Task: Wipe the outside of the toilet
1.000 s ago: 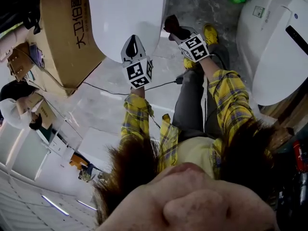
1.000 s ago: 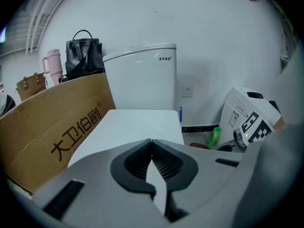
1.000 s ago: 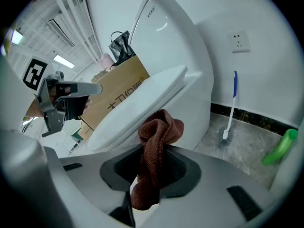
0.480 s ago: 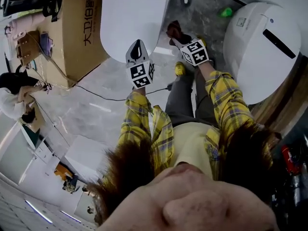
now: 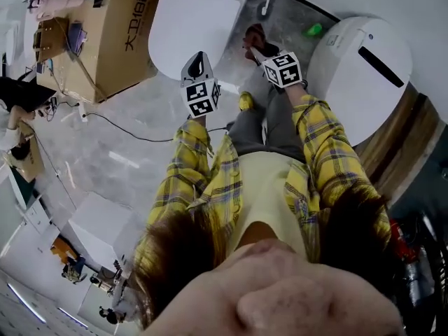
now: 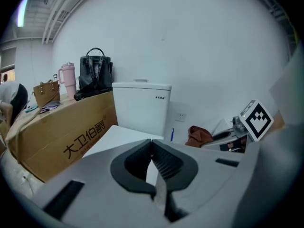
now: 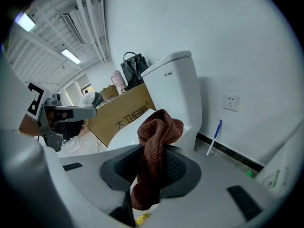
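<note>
Your right gripper (image 7: 153, 163) has its fingers clamped on the brown cloth (image 7: 159, 127), which bunches up above them, near the toilet (image 7: 178, 87). Your left gripper (image 6: 153, 148) points at the toilet, fingers pressed together on nothing

The toilet (image 6: 141, 108) is standing ahead of both finger pairs. A box (image 6: 66, 132) is lying left of the left gripper (image 6: 152, 145) fingers, with a bag (image 6: 95, 75) and cup (image 6: 68, 80) sitting on it. A cloth (image 7: 159, 127) is hanging between the right gripper (image 7: 154, 150) fingers, and a second toilet (image 5: 360, 68) is lying to their right.
</note>
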Tool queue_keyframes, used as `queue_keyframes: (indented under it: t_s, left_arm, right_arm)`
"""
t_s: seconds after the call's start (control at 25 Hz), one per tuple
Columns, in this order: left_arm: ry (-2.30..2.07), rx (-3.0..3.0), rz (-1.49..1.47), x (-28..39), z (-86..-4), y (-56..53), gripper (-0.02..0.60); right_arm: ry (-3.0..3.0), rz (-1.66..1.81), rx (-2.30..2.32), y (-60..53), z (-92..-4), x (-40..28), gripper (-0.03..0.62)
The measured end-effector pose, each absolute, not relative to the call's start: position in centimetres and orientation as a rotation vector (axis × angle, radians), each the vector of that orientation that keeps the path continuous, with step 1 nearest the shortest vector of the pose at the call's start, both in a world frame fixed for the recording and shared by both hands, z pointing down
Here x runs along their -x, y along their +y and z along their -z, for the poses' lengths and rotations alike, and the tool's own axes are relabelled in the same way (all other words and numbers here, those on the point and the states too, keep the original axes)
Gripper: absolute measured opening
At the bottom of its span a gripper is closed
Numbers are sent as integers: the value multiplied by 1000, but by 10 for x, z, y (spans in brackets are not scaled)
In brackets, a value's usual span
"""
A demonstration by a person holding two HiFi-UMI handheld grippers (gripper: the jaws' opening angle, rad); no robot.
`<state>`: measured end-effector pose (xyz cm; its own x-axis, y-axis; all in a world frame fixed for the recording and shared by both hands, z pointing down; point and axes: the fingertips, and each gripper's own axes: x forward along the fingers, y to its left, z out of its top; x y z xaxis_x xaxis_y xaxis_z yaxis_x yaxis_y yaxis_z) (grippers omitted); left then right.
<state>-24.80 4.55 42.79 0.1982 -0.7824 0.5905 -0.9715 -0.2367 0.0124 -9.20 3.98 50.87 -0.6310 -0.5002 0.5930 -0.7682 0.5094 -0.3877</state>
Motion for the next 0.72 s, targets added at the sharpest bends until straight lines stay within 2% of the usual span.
queue_keyframes:
  t_s: [0.72]
  left_arm:
    - [-1646, -2156, -504, 240, -334, 67, 9]
  right_arm:
    - [-2459, -717, -1028, 47, -367, 77, 117]
